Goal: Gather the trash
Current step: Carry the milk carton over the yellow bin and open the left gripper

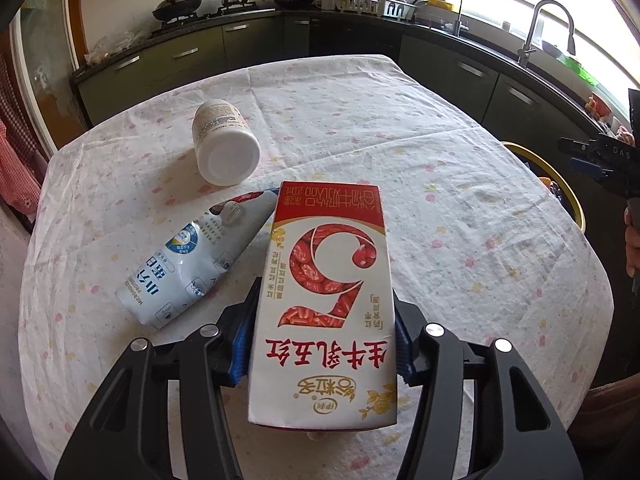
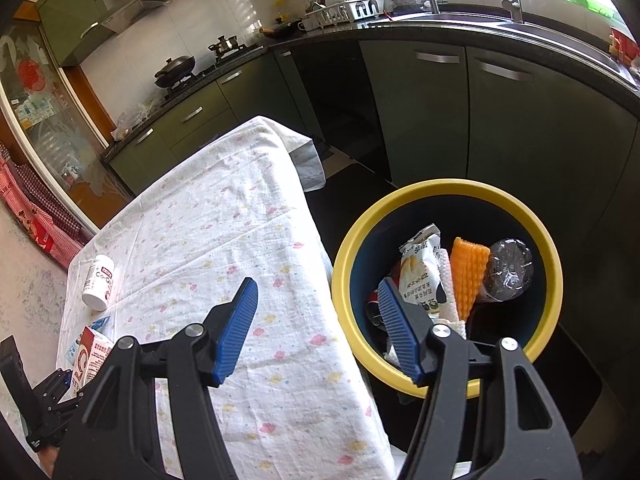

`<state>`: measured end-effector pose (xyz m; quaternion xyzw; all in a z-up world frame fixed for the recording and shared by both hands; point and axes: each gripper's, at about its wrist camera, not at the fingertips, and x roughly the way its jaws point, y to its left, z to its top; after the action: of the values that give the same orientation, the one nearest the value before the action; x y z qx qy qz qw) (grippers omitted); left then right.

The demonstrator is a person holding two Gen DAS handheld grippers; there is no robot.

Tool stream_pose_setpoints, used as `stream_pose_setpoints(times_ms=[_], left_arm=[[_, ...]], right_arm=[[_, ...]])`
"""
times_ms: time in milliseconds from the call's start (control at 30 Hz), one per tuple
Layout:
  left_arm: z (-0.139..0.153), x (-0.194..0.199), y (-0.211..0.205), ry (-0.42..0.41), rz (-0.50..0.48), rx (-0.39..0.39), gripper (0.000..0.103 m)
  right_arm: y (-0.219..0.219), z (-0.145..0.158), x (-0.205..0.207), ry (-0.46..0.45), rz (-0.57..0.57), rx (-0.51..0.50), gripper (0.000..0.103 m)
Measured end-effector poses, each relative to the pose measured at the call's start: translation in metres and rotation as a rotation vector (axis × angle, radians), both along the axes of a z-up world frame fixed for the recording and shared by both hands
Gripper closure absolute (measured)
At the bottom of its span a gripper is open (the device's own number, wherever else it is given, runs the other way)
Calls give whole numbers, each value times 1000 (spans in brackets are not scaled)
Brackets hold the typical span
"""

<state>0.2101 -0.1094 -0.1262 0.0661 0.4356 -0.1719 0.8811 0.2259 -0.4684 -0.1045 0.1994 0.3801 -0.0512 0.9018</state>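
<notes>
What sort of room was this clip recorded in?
Most likely a home kitchen: a black lidded wok on a gas hob, a white dish rack full of plates and a steel sink tap line the dark green cabinets.

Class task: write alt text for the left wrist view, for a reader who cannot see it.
The left gripper clamps a red-and-white milk carton above a floral tablecloth. A white-and-blue pouch and a white bottle on its side lie beyond.
</notes>
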Motion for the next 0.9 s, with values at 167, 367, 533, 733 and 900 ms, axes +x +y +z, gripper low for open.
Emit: stream_pose_setpoints(times_ms=[167, 367, 533, 733, 900], left_arm=[[14, -7, -9, -18, -28, -8, 49], [42, -15, -41, -63, -112, -12, 49], [56, -13, -91, -62, -230, -29, 49], [66, -7, -177, -57, -399, -37, 49], [66, 0, -252, -20, -537, -54, 49]], right_arm=[[-4, 2, -4, -15, -3, 7, 43], [-21, 0, -15, -31, -28, 22, 43], [-47, -3, -29, -42, -84, 35, 43], [-90, -5, -56, -58, -185, 50, 43], [-122, -7, -76, -66, -257, 64, 43]])
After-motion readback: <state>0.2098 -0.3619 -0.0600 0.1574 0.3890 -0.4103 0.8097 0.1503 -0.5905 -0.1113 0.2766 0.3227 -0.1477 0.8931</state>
